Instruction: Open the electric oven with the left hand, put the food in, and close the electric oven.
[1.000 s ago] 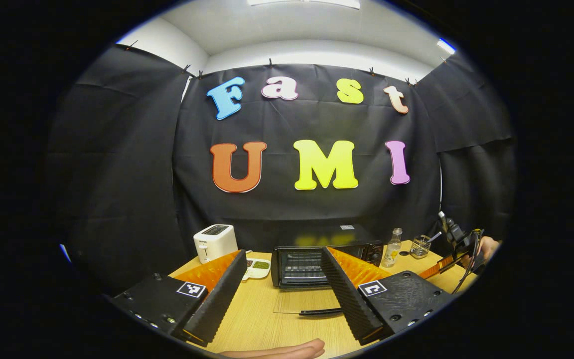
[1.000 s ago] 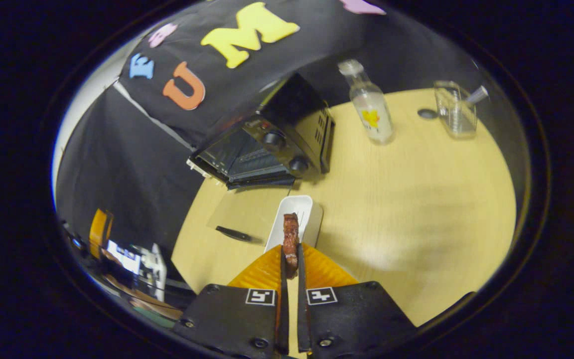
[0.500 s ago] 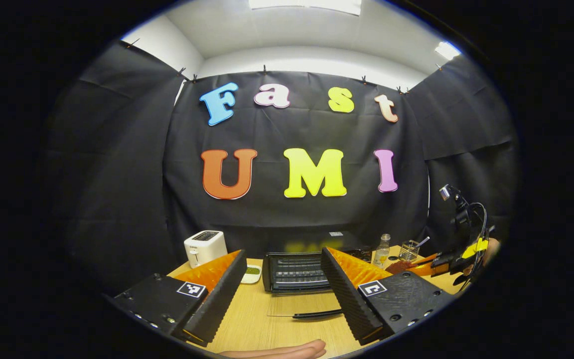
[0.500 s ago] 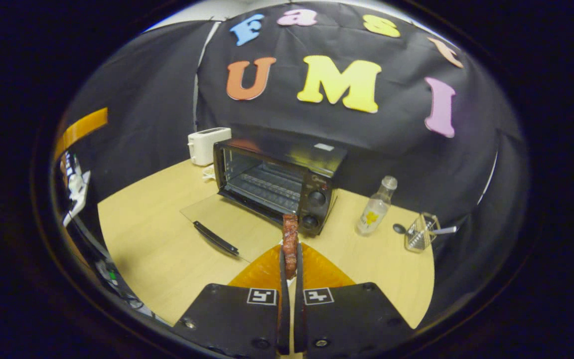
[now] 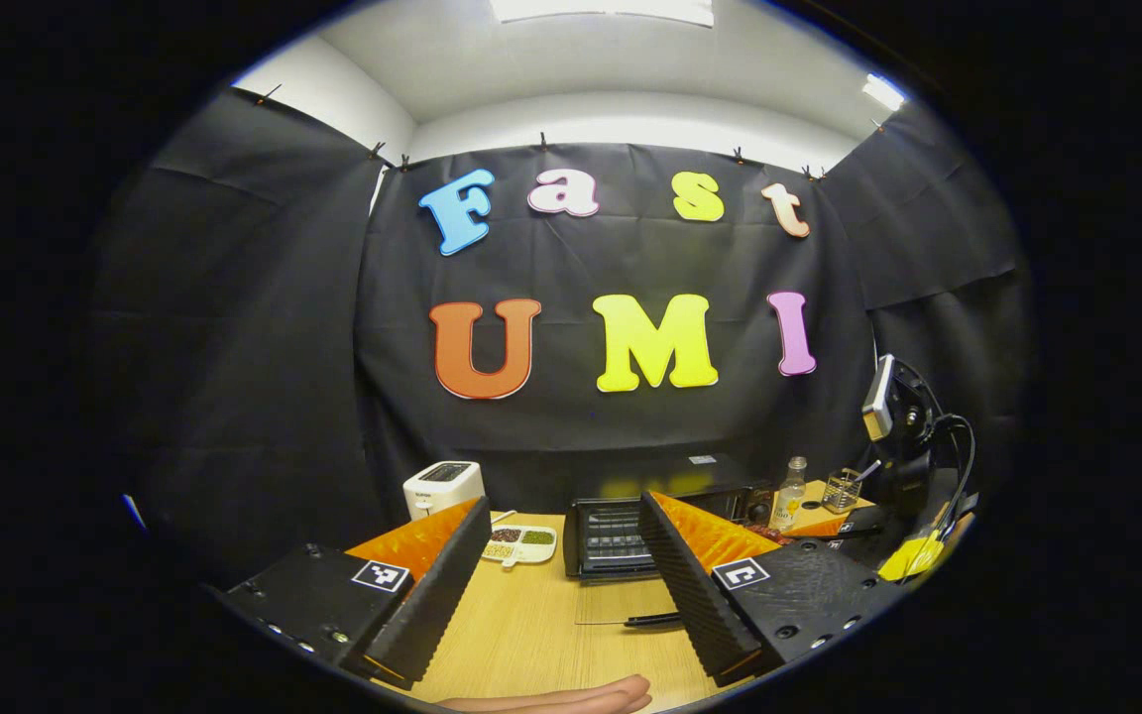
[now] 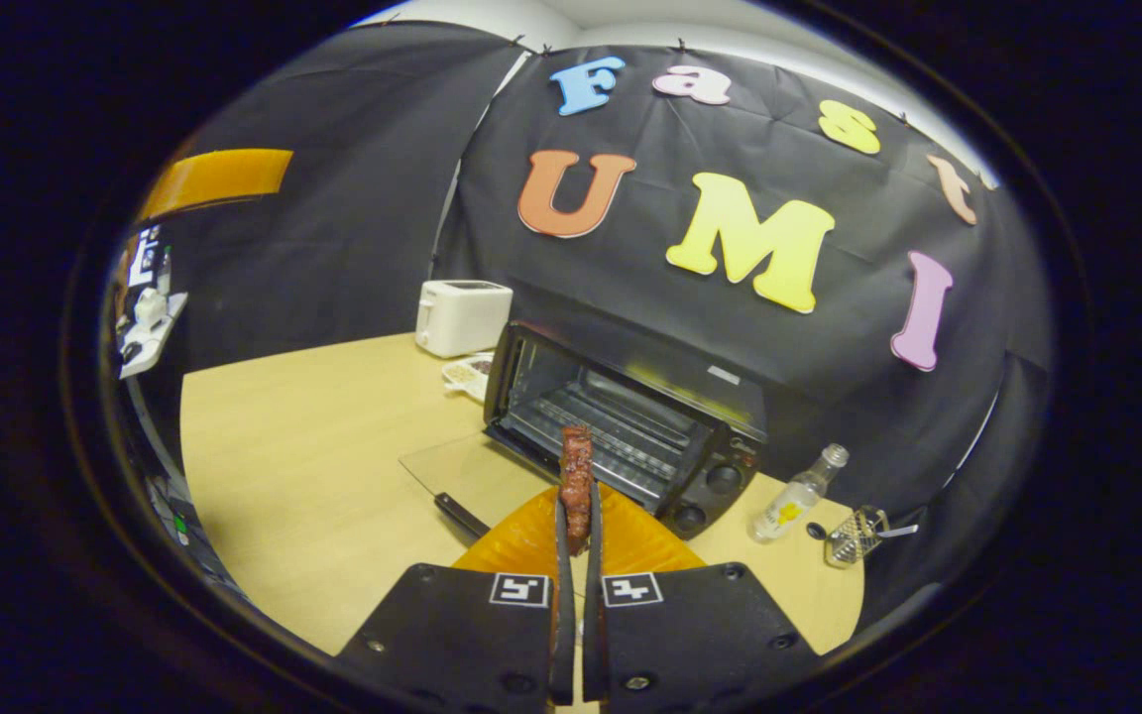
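Now, right gripper [image 6: 577, 516]: my fingers pressed together on a strip of brown food [image 6: 576, 484], which stands upright out of the tips.
Food position: in the air above the table [image 6: 313, 466], in front of the oven mouth, not inside.
Left gripper [image 5: 561, 540]: my fingers spread wide, nothing between them, above the table's near edge.
Electric oven [image 6: 630, 426]: black, door [image 6: 457, 474] dropped flat on the table, handle toward me; wire rack bare inside.
Oven in left gripper view: straight ahead between my fingers [image 5: 437, 585], well apart from them.
Toaster [image 6: 462, 315]: white, behind the oven's far side.
Dish [image 5: 519, 542]: divided, with small heaps, between toaster and oven.
Bottle [image 6: 794, 496]: clear, on the knob side of the oven.
Wire holder [image 6: 856, 535]: just beyond the bottle.
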Motion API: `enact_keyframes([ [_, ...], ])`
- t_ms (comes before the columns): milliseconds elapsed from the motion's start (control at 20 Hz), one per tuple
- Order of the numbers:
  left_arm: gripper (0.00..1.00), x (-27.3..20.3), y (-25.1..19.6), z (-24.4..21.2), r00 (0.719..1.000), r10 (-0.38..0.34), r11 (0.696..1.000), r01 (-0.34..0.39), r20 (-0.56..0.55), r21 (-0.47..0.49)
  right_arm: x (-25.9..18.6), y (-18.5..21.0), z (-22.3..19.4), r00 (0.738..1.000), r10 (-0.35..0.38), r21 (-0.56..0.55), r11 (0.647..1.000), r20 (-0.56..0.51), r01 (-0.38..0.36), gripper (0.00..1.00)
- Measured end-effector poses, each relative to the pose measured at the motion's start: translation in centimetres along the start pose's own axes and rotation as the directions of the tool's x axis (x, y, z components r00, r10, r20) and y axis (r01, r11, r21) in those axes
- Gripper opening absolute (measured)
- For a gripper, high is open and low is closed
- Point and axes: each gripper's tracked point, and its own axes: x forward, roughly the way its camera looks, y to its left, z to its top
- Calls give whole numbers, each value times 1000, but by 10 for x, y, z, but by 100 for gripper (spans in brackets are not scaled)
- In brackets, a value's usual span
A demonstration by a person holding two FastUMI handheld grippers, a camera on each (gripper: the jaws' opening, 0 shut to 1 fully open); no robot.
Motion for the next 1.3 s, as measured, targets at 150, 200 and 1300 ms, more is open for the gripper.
enact_keyframes([
  [150,95,-2,7,-3,1000,-1,1000,1,2,-1,17,9,9,999,-7,75,997,43,3,7],
  [200,95,-3,9,-4,1000,0,1000,0,2,-1,24,10,12,998,-21,102,995,52,15,7],
  [1300,96,10,61,-37,988,119,993,-121,-96,-9,231,-23,7,998,-56,746,666,14,27,8],
])
